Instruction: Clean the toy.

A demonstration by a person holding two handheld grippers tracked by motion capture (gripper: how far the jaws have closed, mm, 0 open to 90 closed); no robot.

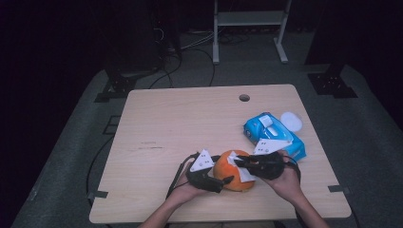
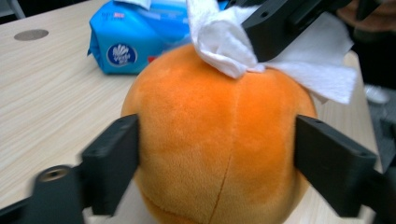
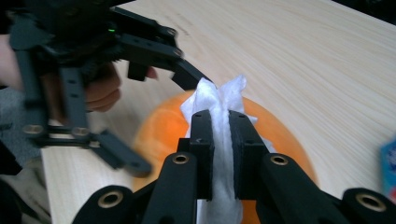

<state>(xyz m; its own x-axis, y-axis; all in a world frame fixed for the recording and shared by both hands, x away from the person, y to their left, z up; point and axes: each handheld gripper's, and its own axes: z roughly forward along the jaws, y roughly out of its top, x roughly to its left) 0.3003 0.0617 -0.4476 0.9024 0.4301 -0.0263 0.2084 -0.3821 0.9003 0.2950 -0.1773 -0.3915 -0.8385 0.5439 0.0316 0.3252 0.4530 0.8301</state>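
Wiping the plush orange point(image 2: 219, 140) with a tissue point(image 3: 217, 140).
Right claw point(image 3: 219, 119) pinches the tissue on top; left claw point(image 2: 217, 154) flanks the orange, spread. Next: steady, rub.

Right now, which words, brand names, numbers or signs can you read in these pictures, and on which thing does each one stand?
No text can be read with certainty.
Blue wet-wipe pack: a round dark-blue logo with a white flower-like mark and a line of white lettering below it, too blurred to read.
Same pack, top left corner: a small red and white mark, too small to read.
Orange plush ball, white wipe, table: no writing.
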